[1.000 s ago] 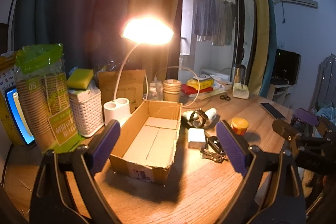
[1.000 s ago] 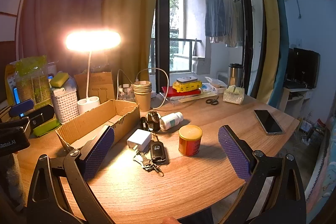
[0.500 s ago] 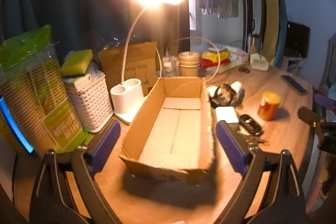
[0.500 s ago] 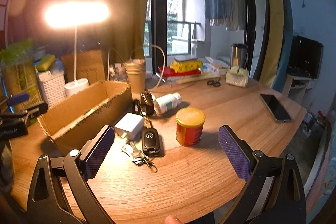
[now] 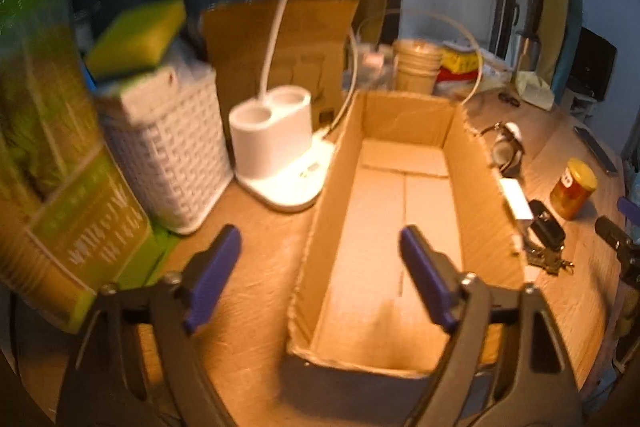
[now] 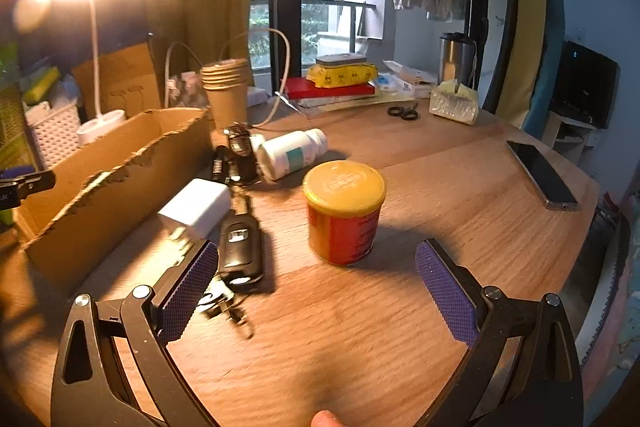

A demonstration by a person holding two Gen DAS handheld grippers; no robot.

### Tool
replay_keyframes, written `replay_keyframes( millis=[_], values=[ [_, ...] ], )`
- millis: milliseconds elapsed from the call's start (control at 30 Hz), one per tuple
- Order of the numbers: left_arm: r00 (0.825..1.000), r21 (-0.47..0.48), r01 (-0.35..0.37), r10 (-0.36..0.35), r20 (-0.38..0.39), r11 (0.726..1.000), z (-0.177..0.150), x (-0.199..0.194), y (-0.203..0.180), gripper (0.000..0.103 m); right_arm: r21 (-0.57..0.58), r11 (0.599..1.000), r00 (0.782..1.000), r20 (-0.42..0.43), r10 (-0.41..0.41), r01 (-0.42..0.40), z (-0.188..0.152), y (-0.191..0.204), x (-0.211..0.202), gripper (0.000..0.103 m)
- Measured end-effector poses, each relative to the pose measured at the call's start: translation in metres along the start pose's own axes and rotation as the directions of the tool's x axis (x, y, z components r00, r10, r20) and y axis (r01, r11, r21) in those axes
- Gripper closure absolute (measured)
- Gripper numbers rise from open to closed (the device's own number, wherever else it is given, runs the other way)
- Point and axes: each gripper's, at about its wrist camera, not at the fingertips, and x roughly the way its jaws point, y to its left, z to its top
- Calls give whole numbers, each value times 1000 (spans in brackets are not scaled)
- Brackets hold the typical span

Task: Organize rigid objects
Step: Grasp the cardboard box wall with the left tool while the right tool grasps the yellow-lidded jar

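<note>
An open, empty cardboard box fills the left wrist view. My left gripper hovers over its near left wall, which runs between the fingers untouched; the jaws are closing. In the right wrist view a red can with a yellow lid stands just beyond my right gripper, which is open and holds nothing. Left of the can lie a black car key with a key bunch, a white charger, a white pill bottle and a black strap-like item, all beside the box.
A white lamp base, a white basket with a yellow sponge and a pack of paper cups crowd the box's left. Stacked paper cups, books, scissors, a tissue pack and a phone lie farther off.
Both grippers have sunk and moved forward. The left one now sits over the box's near end with its jaws narrower. The right one has closed in on the can.
</note>
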Motion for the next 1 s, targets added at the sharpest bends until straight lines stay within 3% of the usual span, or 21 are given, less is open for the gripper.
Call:
replay_keyframes(
  millis=[67, 100, 167, 333, 400, 633, 733, 900, 1000],
  values=[
    [998, -13, 20, -21, -55, 1000, -2, 15, 6, 35, 6, 1000, 1000, -18, -2, 2, 3, -5, 12, 2],
    [995, -21, 32, -33, -89, 999, -4, 23, 8, 48, 8, 1000, 1000, -24, -5, 5, 4, -7, 17, 2],
    [987, -50, 71, -77, -144, 996, -10, 37, 12, 53, 14, 1000, 999, -41, -1, 2, 6, -11, 25, 2],
    [985, -34, 105, -109, -136, 994, -15, 31, 4, 58, 25, 999, 999, -45, -21, 22, 12, -20, 34, 2],
    [977, -49, 140, -146, -153, 989, -16, 30, 0, 72, 26, 999, 999, -45, -29, 30, 14, -21, 36, 2],
    [952, -70, 234, -244, -186, 970, -21, 22, -15, 79, -8, 999, 998, -46, -46, 45, 18, -16, 43, 2],
    [951, -107, 242, -258, -172, 964, -28, 15, -18, 80, -5, 999, 997, -55, -51, 51, 21, -15, 48, 15],
    [948, -99, 249, -263, -178, 963, -34, 11, -27, 84, -36, 998, 993, -105, -58, 54, 23, -10, 60, 21],
    [951, -89, 244, -257, -171, 966, -35, 10, -29, 85, -48, 997, 990, -130, -58, 52, 23, -8, 65, 35]
  ],
)
